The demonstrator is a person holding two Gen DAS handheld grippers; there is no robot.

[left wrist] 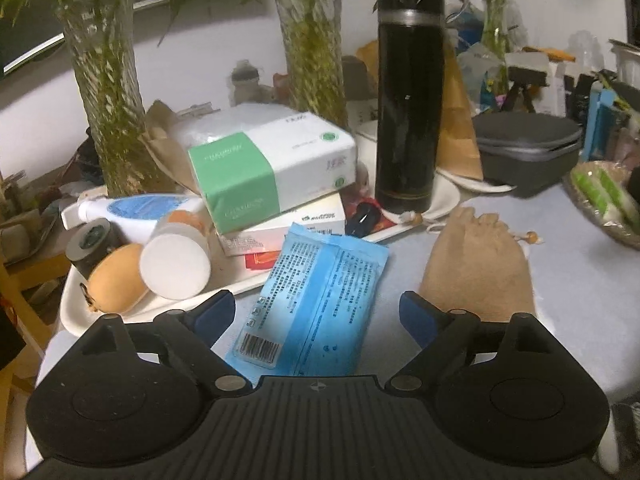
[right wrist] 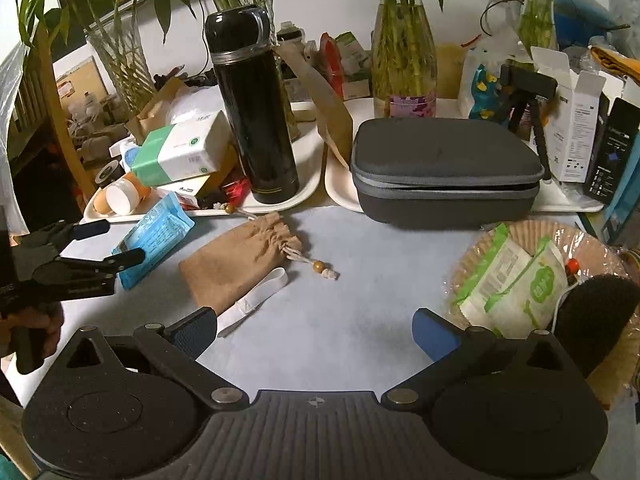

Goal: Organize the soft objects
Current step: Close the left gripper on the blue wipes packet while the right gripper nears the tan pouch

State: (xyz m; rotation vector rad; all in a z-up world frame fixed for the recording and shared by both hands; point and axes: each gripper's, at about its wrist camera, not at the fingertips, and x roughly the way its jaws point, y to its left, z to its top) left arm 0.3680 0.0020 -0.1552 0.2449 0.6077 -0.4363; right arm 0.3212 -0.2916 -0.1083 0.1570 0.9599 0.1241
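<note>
Claw on the left hand is standing wide open and gripping nothing in the left wrist view. One blue wipes packet is lying straight ahead of it at lower centre, reaching in between the blue pads without touching either. Its long axis is running from the barcode end at the bottom up toward the white tray, tilted slightly right. One tan drawstring pouch is lying just right of the packet on the tabletop. One black flask is standing upright on the tray behind.

In the right wrist view, the right claw is also gaping open and empty over bare tabletop. The same packet is sitting at middle left, with the left claw at the left edge closing in on it, so the left hand looks the nearer. One white elastic band is lying beside the pouch. One woven basket at lower right is holding two green packets.
</note>
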